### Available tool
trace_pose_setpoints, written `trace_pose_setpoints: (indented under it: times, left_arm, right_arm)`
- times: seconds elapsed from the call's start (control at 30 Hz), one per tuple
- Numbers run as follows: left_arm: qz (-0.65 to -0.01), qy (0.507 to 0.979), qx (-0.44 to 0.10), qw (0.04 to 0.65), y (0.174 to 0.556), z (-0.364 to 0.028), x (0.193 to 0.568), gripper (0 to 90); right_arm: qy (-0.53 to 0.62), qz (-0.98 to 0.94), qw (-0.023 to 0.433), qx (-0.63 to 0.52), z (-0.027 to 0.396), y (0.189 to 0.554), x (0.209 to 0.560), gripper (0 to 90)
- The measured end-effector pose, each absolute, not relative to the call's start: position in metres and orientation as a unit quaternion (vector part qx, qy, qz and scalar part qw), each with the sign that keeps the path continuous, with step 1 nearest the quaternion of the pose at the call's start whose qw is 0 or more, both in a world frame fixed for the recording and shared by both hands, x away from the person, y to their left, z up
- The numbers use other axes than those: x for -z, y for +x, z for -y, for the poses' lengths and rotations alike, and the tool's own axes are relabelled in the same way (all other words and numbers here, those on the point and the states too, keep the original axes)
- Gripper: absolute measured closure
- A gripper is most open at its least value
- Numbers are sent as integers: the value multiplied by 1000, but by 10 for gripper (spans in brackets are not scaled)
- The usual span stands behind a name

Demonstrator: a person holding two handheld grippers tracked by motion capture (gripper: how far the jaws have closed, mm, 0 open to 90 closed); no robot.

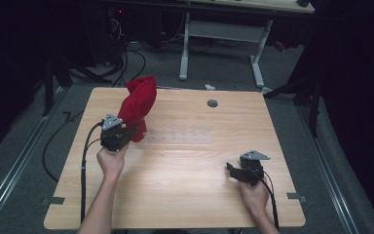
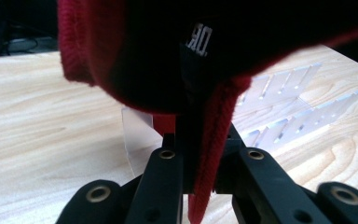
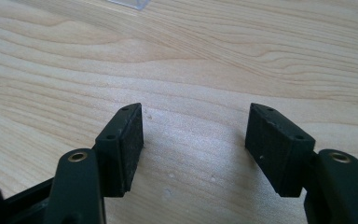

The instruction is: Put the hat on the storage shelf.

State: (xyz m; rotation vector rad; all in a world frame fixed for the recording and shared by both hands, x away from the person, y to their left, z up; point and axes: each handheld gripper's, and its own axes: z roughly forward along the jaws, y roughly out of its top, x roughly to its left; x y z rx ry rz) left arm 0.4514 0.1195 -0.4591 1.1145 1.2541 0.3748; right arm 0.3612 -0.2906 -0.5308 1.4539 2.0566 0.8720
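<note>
A red knitted hat (image 1: pixel 139 104) is held up above the left part of the wooden table (image 1: pixel 185 170), its top leaning away from me. My left gripper (image 1: pixel 135 130) is shut on the hat's lower rim; in the left gripper view the red rim (image 2: pixel 212 140) runs down between the closed jaws, and a small label (image 2: pixel 201 39) shows inside the dark opening. My right gripper (image 1: pixel 230 169) rests low over the table at the right, open, with bare wood between its pads (image 3: pixel 126 140).
A clear plastic slotted organiser (image 1: pixel 180 137) lies flat at the table's middle, just right of the hat, also seen as the clear plastic organiser (image 2: pixel 289 112). A grey cable grommet (image 1: pixel 212 103) sits near the far edge. Cables trail off the left side.
</note>
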Motion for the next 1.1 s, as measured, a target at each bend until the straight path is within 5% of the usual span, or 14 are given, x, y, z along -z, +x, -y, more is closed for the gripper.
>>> trace_pose_setpoints:
  times: [0.33, 0.7, 1.1]
  left_arm:
    - [-577, 480, -140, 646, 446, -128, 466, 765]
    - [-587, 482, -145, 634, 433, -132, 473, 442]
    - [-593, 483, -139, 629, 415, -137, 481, 365]
  right_arm:
    - [530, -750, 235, -318, 290, 361, 531, 369]
    - [529, -751, 236, -318, 291, 361, 531, 368]
    - [529, -751, 236, -318, 290, 361, 531, 368]
